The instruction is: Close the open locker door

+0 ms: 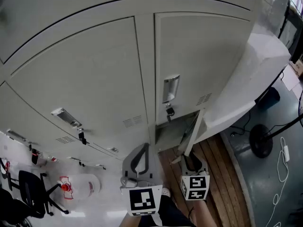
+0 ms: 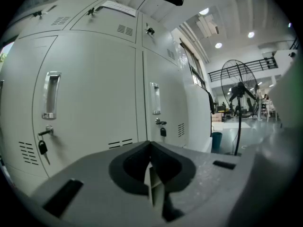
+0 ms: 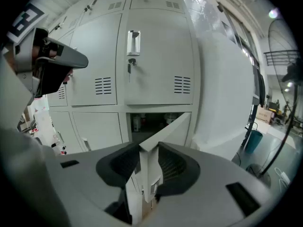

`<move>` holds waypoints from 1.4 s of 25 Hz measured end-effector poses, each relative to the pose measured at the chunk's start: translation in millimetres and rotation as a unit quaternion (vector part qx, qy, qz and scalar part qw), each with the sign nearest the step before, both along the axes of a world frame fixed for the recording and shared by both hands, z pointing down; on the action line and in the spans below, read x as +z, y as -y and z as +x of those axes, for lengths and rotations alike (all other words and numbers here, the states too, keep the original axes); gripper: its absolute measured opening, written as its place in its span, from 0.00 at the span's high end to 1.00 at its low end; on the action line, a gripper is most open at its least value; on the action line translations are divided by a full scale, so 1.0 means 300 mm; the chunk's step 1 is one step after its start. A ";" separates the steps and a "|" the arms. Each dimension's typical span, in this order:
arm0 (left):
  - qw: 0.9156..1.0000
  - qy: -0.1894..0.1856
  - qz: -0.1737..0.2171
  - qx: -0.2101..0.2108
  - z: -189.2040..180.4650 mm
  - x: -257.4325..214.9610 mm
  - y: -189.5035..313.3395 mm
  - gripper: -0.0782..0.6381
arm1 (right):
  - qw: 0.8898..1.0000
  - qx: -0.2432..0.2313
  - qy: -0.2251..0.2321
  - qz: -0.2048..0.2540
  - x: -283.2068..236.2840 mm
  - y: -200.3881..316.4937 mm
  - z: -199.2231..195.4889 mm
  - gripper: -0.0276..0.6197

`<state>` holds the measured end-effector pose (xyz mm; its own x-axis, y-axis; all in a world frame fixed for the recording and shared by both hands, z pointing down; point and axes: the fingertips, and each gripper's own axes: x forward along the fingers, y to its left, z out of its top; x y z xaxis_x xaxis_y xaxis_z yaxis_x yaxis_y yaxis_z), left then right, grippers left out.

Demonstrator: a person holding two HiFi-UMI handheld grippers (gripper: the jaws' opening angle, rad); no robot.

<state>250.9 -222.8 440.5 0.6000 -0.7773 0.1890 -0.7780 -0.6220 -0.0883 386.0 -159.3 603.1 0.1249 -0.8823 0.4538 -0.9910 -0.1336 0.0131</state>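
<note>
Though ajar, door (image 3: 173,128) between right tongs (image 3: 149,144)

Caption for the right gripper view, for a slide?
Right gripper straddles the open locker door at its edge, closed lockers behind.

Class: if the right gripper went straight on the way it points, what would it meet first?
Most likely the pale grey open metal locker door: its edge stands between the jaws of the right gripper.
</note>
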 end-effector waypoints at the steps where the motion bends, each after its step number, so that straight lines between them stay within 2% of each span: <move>1: 1.000 0.000 -0.001 -0.007 -0.018 0.001 0.007 0.89 | 1.000 -0.008 -0.004 -0.001 0.001 0.014 -0.015 0.74; 12: 0.998 0.001 0.000 -0.062 -0.160 0.000 0.082 0.89 | 0.998 -0.055 -0.024 -0.002 0.000 0.173 -0.123 0.79; 35: 0.992 0.008 -0.002 -0.122 -0.264 0.016 0.184 0.89 | 0.994 -0.109 -0.013 0.019 0.000 0.423 -0.192 0.81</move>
<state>171.6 -278.0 445.2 0.3902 -0.8986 0.2007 -0.9043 -0.4150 -0.1004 328.4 -286.3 603.0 -0.0601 -0.9059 0.4192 -0.9958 0.0835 0.0377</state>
